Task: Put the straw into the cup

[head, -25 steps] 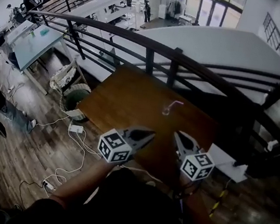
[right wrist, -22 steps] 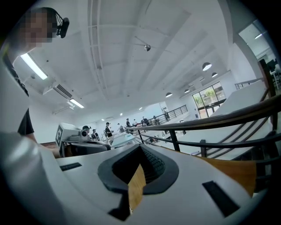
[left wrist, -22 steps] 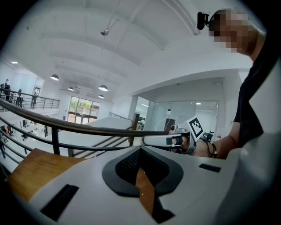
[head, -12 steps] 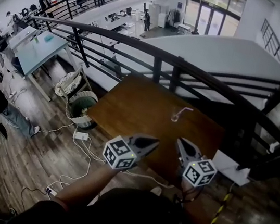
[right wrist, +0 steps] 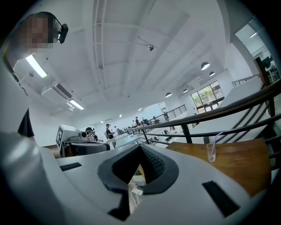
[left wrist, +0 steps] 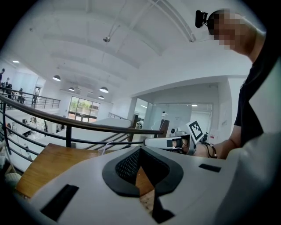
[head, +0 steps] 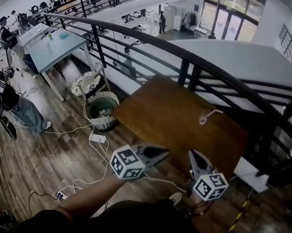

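A clear plastic cup (head: 204, 118) stands on the far part of the brown table (head: 163, 113), with a pale bent straw (head: 213, 112) standing in it and leaning right. In the right gripper view the cup (right wrist: 211, 152) holds the straw (right wrist: 215, 141) near the railing. My left gripper (head: 166, 152) and right gripper (head: 191, 154) hover side by side over the table's near edge, well short of the cup, both shut and holding nothing. The left gripper (left wrist: 140, 149) faces the table, where the straw (left wrist: 105, 147) shows faintly; the right gripper (right wrist: 140, 147) points left of the cup.
A black metal railing (head: 187, 65) runs behind the table, with a drop to a lower floor beyond. Left of the table are a round basket (head: 102, 110), cables (head: 81, 163) and a white power strip (head: 97, 138) on the wood floor. People sit at desks far left.
The head view has swung left, so the table and cup now sit further right in the picture. Both grippers stay shut and close to the body.
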`<action>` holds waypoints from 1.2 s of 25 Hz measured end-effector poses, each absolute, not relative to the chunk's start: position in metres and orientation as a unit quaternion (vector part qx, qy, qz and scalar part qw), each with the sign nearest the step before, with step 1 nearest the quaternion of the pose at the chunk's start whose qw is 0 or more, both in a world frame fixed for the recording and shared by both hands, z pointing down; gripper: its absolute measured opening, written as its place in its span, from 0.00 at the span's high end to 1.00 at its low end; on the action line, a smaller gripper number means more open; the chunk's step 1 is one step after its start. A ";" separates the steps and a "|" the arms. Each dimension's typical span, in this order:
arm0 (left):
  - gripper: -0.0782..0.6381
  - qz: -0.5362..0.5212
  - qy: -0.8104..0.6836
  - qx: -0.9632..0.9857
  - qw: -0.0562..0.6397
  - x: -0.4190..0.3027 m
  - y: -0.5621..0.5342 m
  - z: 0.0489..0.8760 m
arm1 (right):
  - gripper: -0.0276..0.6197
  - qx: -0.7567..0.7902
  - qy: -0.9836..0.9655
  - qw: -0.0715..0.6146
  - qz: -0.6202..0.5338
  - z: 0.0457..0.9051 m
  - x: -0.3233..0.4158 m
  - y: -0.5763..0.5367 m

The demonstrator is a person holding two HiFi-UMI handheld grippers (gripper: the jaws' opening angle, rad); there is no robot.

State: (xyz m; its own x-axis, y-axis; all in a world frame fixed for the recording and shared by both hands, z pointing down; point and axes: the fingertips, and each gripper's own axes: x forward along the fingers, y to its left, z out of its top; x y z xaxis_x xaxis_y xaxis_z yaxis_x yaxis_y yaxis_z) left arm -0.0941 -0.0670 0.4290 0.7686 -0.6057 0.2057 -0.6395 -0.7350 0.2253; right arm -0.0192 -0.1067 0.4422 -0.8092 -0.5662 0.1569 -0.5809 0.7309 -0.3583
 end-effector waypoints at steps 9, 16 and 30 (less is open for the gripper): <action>0.88 0.045 -0.298 0.940 0.158 -0.091 -0.004 0.439 | 0.94 0.336 -0.921 0.024 0.195 0.446 -0.020 -0.034; 0.88 0.029 -0.281 0.947 0.153 -0.066 0.025 0.430 | 0.94 0.348 -0.919 0.035 0.183 0.437 0.002 0.002; 0.88 0.023 -0.301 0.941 0.153 0.014 0.135 0.424 | 0.94 0.330 -0.930 0.044 0.154 0.427 0.076 0.123</action>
